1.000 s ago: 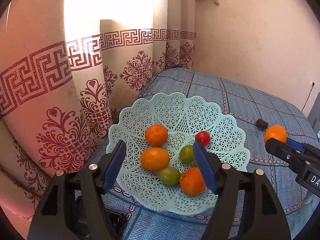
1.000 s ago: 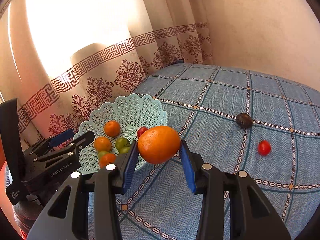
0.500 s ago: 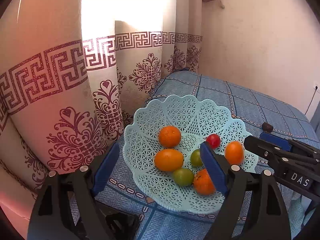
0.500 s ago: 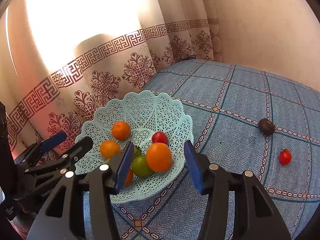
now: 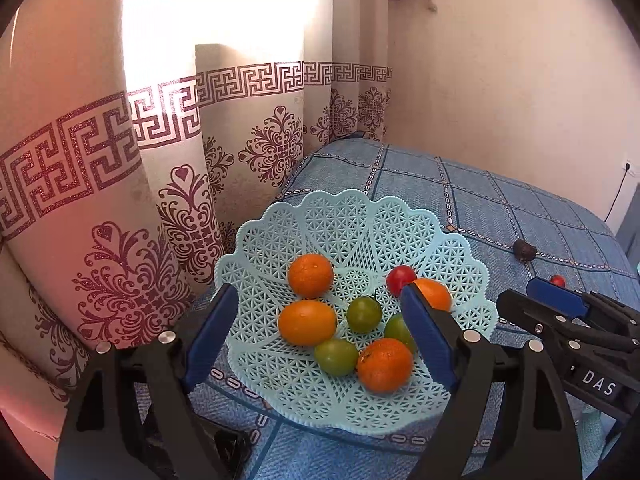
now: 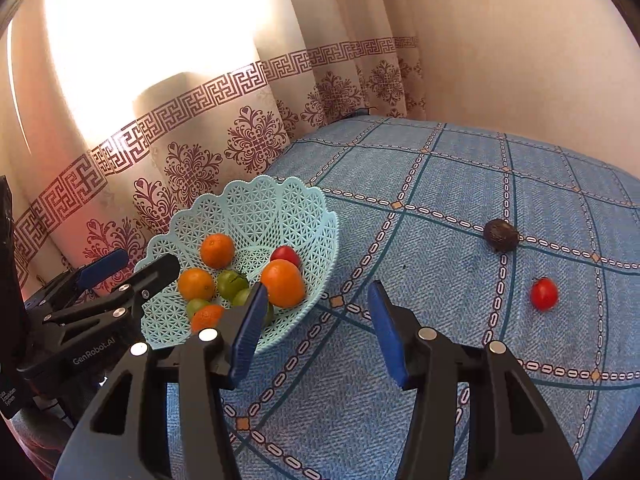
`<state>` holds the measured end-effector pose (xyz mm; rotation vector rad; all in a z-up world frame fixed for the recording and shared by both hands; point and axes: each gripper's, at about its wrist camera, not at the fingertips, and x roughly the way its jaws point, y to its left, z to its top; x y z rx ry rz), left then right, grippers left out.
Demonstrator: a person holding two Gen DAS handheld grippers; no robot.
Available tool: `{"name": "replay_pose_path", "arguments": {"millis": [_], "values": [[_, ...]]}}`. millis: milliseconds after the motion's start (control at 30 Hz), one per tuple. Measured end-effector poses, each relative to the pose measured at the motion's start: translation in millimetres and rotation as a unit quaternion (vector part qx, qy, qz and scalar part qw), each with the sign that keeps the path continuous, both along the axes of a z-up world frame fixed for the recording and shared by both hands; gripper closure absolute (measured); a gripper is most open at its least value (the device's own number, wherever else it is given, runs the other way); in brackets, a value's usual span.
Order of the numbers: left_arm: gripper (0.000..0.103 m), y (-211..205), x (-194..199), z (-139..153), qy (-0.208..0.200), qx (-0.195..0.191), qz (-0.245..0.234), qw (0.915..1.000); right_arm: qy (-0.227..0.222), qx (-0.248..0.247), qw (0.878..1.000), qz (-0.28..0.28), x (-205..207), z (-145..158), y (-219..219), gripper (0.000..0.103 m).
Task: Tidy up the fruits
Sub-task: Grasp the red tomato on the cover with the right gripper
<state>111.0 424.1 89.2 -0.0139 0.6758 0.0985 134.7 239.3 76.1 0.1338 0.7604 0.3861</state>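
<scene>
One more orange (image 6: 282, 283) now in basket (image 6: 256, 208), dropped from right tool (image 6: 314, 330), now wide open, empty. Left tool (image 5: 316, 338) likewise gaping, empty. Remaining on bed (image 6: 440, 184): tomato (image 6: 544, 294), dark fruit (image 6: 501, 234), possibly avocado.

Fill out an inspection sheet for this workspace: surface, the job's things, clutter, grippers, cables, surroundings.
Surface: blue checked bedspread.
Job's things: mint lattice basket holds four oranges, three green fruits and a red tomato; the largest orange sits by the near rim. Loose on the bedspread: a small red tomato and a dark wrinkled fruit.
Clutter: nothing seen.
Grippers: left gripper open, empty, at the basket; right gripper open, empty, beside the basket.
Cables: thin wire from a wall socket.
Surroundings: patterned curtain, plain wall.
</scene>
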Motion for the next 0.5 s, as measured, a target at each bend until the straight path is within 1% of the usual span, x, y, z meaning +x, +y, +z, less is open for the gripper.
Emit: {"name": "replay_pose_path", "arguments": {"millis": [33, 100, 133, 267, 500], "values": [[0.017, -3, 0, 0, 0.000, 0.001, -0.002, 1.0000, 0.000, 0.000, 1.000, -0.004, 0, -1, -4, 0.051], [0.012, -9, 3, 1, 0.000, 0.003, -0.006, 1.0000, 0.002, 0.001, 1.000, -0.010, -1, -2, -12, 0.051], [0.012, -12, 3, 1, -0.002, 0.005, -0.008, 1.0000, 0.003, 0.001, 1.000, -0.014, -1, -3, -16, 0.051], [0.011, -24, 3, 3, -0.002, 0.009, -0.019, 0.9998, 0.010, -0.002, 0.999, -0.033, -2, -7, -32, 0.051], [0.010, -48, 5, 2, 0.003, 0.017, -0.038, 0.9991, 0.020, -0.024, 0.997, -0.077, 0, -15, -60, 0.051]]}}
